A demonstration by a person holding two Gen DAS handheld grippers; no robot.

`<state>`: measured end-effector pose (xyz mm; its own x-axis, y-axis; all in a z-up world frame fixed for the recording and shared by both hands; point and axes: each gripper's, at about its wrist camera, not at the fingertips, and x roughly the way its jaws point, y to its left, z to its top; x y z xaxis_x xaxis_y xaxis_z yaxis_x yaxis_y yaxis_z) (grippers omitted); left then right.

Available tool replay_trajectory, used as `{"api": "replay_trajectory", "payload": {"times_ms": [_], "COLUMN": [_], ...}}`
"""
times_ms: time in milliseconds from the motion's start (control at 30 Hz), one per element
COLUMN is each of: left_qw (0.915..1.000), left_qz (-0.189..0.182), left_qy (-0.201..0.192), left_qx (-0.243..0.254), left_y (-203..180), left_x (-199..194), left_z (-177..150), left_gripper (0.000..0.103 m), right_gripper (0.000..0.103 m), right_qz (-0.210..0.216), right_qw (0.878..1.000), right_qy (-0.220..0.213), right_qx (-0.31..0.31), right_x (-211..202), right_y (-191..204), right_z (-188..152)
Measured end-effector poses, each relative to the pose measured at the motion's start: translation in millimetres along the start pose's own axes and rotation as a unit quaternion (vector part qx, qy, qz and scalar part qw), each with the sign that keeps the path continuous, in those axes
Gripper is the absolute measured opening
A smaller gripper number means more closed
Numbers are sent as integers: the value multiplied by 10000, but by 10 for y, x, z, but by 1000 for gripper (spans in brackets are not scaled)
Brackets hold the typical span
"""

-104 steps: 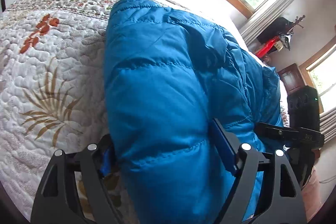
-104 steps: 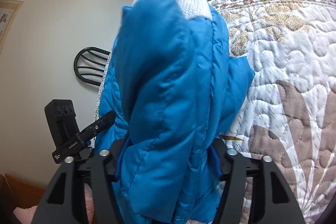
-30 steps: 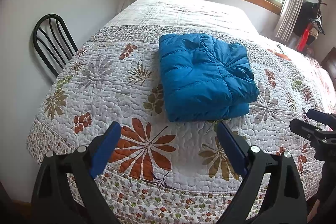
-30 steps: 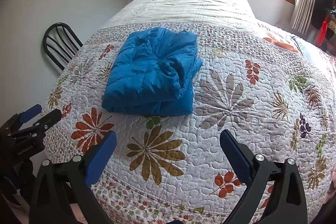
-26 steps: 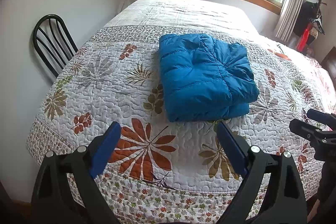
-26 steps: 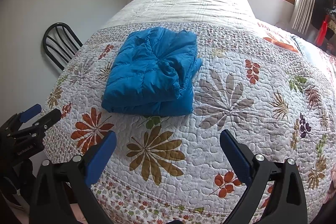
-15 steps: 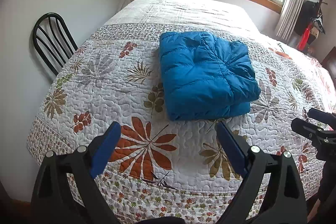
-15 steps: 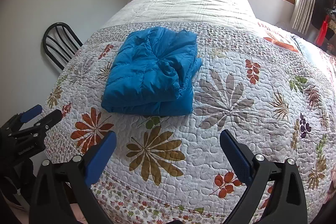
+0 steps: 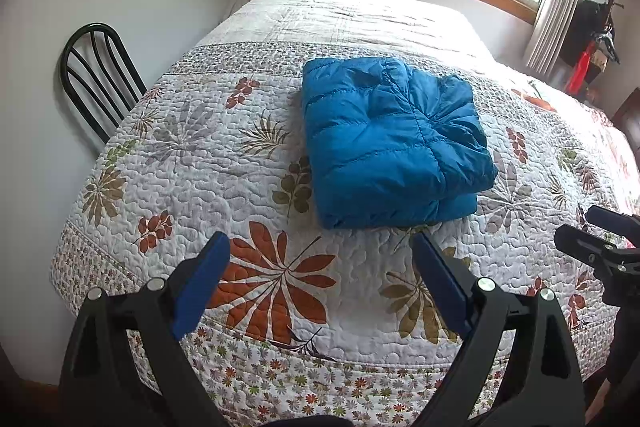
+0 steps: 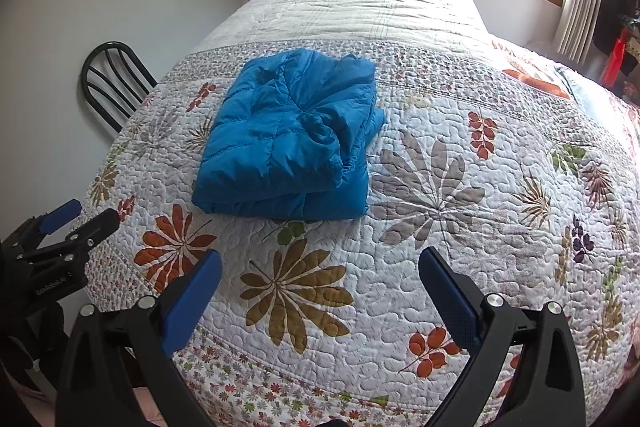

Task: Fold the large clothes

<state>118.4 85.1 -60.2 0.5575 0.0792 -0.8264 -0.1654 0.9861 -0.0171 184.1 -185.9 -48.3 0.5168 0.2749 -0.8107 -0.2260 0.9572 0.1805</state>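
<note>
- Two grippers, both off the jacket: left gripper (image 9: pixel 320 259) and right gripper (image 10: pixel 320 269), jaws wide apart, holding nothing.
- Blue jacket (image 9: pixel 390 143) lies folded on the floral quilt (image 9: pixel 192 163), well ahead of both jaw gaps.
- Black chair (image 9: pixel 96 75) beside the bed.

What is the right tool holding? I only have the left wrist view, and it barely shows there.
Observer: Nothing. The right tool is wide open over bare quilt.
Operator: How neat is the fold's right edge?
Observer: The blue jacket shows stacked layers there, a gathered cuff on top, one flap poking out.
Operator: Where is the other one?
Observer: The left tool hangs off the quilt's near-left corner, touching nothing.
</note>
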Motion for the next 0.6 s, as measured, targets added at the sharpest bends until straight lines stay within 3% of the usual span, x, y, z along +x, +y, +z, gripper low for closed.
{"api": "replay_trajectory", "payload": {"times_ms": [600], "left_qw": [10000], "left_qz": [-1], "left_qy": [12], "left_qx": [9], "left_y": [-18], "left_x": [31], "left_z": [6], "left_gripper": [92], "right_gripper": [99], "right_qz": [-27], "right_qw": [10000], "right_qy": [44], "right_qx": [41], "right_x": [30], "right_y": [-22], "right_z": [-12]}}
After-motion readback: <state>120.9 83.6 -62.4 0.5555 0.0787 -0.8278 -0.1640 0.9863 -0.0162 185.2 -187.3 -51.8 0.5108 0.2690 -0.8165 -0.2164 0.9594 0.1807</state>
